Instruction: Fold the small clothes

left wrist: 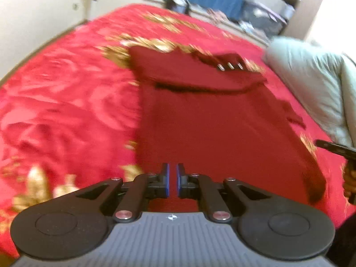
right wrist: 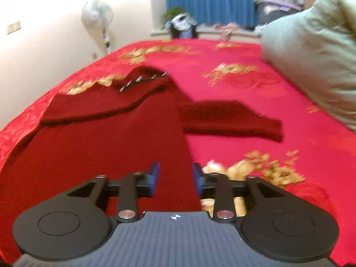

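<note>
A dark red knitted sweater (left wrist: 211, 120) lies flat on the red bedspread (left wrist: 66, 102), its left sleeve folded across the chest near a collar with silver studs (left wrist: 230, 66). My left gripper (left wrist: 172, 178) hovers over the sweater's near hem with its jaws nearly closed and nothing between them. In the right wrist view the sweater (right wrist: 100, 142) fills the left half and its right sleeve (right wrist: 229, 120) lies stretched out to the right. My right gripper (right wrist: 175, 178) is open above the sweater's right edge, empty. The right gripper's body (left wrist: 338, 150) shows at the left view's right edge.
A pale green pillow (right wrist: 311, 51) lies at the bed's right side. A fan (right wrist: 96, 15) stands by the left wall. A windowsill with clutter (right wrist: 182, 25) and blue curtains lie beyond the bed's far end. Gold flower patterns mark the bedspread.
</note>
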The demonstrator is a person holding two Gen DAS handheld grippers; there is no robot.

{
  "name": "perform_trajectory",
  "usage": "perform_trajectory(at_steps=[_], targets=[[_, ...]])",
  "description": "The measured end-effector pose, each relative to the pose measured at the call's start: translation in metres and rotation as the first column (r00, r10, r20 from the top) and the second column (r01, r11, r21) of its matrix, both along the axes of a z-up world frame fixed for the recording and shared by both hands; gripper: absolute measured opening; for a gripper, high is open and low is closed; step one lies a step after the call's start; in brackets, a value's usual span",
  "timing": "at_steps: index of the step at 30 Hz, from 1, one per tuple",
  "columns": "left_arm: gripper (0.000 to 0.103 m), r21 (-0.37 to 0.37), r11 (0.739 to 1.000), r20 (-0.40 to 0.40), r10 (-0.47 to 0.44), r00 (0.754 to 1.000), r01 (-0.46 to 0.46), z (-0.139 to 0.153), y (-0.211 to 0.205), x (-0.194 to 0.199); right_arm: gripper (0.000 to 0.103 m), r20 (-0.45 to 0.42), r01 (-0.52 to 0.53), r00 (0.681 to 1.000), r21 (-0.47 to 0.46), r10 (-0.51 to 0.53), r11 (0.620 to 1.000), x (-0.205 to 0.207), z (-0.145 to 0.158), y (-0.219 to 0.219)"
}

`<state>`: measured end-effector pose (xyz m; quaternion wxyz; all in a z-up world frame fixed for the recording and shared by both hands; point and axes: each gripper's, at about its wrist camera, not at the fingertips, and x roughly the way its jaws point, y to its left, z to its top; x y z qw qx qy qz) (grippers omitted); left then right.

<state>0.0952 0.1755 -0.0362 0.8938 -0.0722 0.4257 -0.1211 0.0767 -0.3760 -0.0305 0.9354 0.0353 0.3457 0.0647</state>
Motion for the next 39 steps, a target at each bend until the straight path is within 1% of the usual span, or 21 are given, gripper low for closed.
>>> perform_trajectory(at_steps=[1, 3, 4, 5, 6, 7, 8, 11, 14, 17, 21, 25, 27, 28, 29, 32, 33, 34, 35, 36, 39], targets=[[0.012, 0.018, 0.999, -0.012, -0.030, 0.999, 0.031, -0.003, -0.011, 0.004, 0.044, -0.059, -0.025, 0.998, -0.015, 0.024, 1.000, 0.006, -0.011, 0.007], [0.037, 0.051, 0.995, -0.065, -0.084, 0.994, 0.087, -0.014, -0.034, 0.014, 0.045, -0.227, -0.062, 0.973, -0.091, 0.040, 0.994, 0.020, -0.042, 0.017], [0.054, 0.079, 0.991, -0.121, -0.100, 0.988, 0.110, -0.025, -0.045, 0.020, 0.046, -0.242, -0.067, 0.970, -0.161, 0.026, 0.985, 0.021, -0.052, 0.021], [0.054, 0.129, 0.984, -0.171, -0.102, 0.980, 0.125, -0.037, -0.054, 0.024, 0.046, -0.220, -0.078, 0.975, -0.215, 0.029, 0.974, 0.021, -0.050, 0.026], [0.052, 0.186, 0.975, -0.188, -0.089, 0.978, 0.124, -0.043, -0.061, 0.028, 0.046, -0.196, -0.076, 0.980, -0.220, 0.032, 0.973, 0.021, -0.044, 0.028], [0.043, 0.254, 0.964, -0.150, -0.049, 0.988, 0.086, -0.042, -0.066, 0.029, 0.045, -0.137, -0.062, 0.990, -0.199, 0.035, 0.978, 0.019, -0.035, 0.027], [0.039, 0.297, 0.954, -0.064, -0.011, 0.998, 0.030, -0.032, -0.069, 0.029, 0.045, -0.078, -0.046, 0.996, -0.168, 0.034, 0.985, 0.018, -0.026, 0.024], [0.039, 0.265, 0.963, 0.174, 0.000, 0.985, -0.047, -0.001, -0.077, 0.025, 0.046, 0.046, 0.016, 0.999, -0.120, -0.010, 0.993, 0.026, -0.011, 0.018], [0.038, 0.269, 0.960, 0.249, 0.003, 0.968, -0.072, 0.006, -0.096, 0.035, 0.046, 0.083, 0.044, 0.996, -0.083, -0.037, 0.996, 0.038, -0.008, 0.014], [0.029, 0.263, 0.962, 0.260, 0.000, 0.966, -0.070, 0.007, -0.120, 0.061, 0.046, 0.112, 0.057, 0.993, -0.067, -0.050, 0.996, 0.046, -0.002, 0.013], [0.029, 0.241, 0.970, 0.258, -0.019, 0.966, -0.046, -0.001, -0.175, 0.121, 0.044, 0.141, 0.070, 0.988, -0.081, -0.058, 0.994, 0.053, -0.004, 0.013], [0.032, 0.199, 0.980, 0.216, -0.046, 0.975, 0.002, -0.021, -0.234, 0.186, 0.032, 0.117, 0.071, 0.991, -0.064, -0.063, 0.995, 0.057, -0.002, 0.007], [0.040, 0.214, 0.977, 0.204, -0.063, 0.977, 0.018, -0.035, -0.263, 0.219, 0.020, 0.110, 0.084, 0.991, -0.045, -0.079, 0.995, 0.059, -0.003, 0.002], [0.050, 0.224, 0.974, 0.199, -0.075, 0.977, 0.029, -0.040, -0.278, 0.229, 0.017, 0.095, 0.093, 0.991, -0.031, -0.090, 0.995, 0.062, -0.004, -0.001], [0.059, 0.232, 0.972, 0.196, -0.088, 0.977, 0.041, -0.046, -0.288, 0.237, 0.016, 0.081, 0.101, 0.992, -0.020, -0.099, 0.995, 0.063, -0.006, -0.004], [0.065, 0.318, 0.945, 0.192, -0.136, 0.972, 0.070, -0.064, -0.323, 0.263, 0.016, 0.052, 0.115, 0.992, 0.012, -0.116, 0.993, 0.067, -0.010, -0.010], [0.065, 0.360, 0.930, 0.182, -0.152, 0.971, 0.078, -0.070, -0.329, 0.271, 0.016, 0.050, 0.114, 0.992, 0.012, -0.114, 0.993, 0.068, -0.011, -0.010], [0.049, 0.409, 0.908, 0.163, -0.167, 0.972, 0.088, -0.078, -0.334, 0.281, 0.016, 0.048, 0.108, 0.993, 0.006, -0.108, 0.994, 0.069, -0.012, -0.010], [0.009, 0.452, 0.887, 0.146, -0.182, 0.972, 0.098, -0.082, -0.335, 0.289, 0.016, 0.044, 0.102, 0.994, 0.000, -0.102, 0.995, 0.069, -0.014, -0.010], [0.010, 0.466, 0.879, 0.140, -0.189, 0.972, 0.104, -0.080, -0.327, 0.293, 0.016, 0.036, 0.099, 0.995, -0.007, -0.098, 0.995, 0.070, -0.016, -0.010], [0.009, 0.382, 0.924, 0.237, -0.113, 0.965, 0.014, -0.043, -0.273, 0.291, 0.016, -0.002, 0.086, 0.996, -0.014, -0.086, 0.996, 0.075, -0.022, -0.009]])
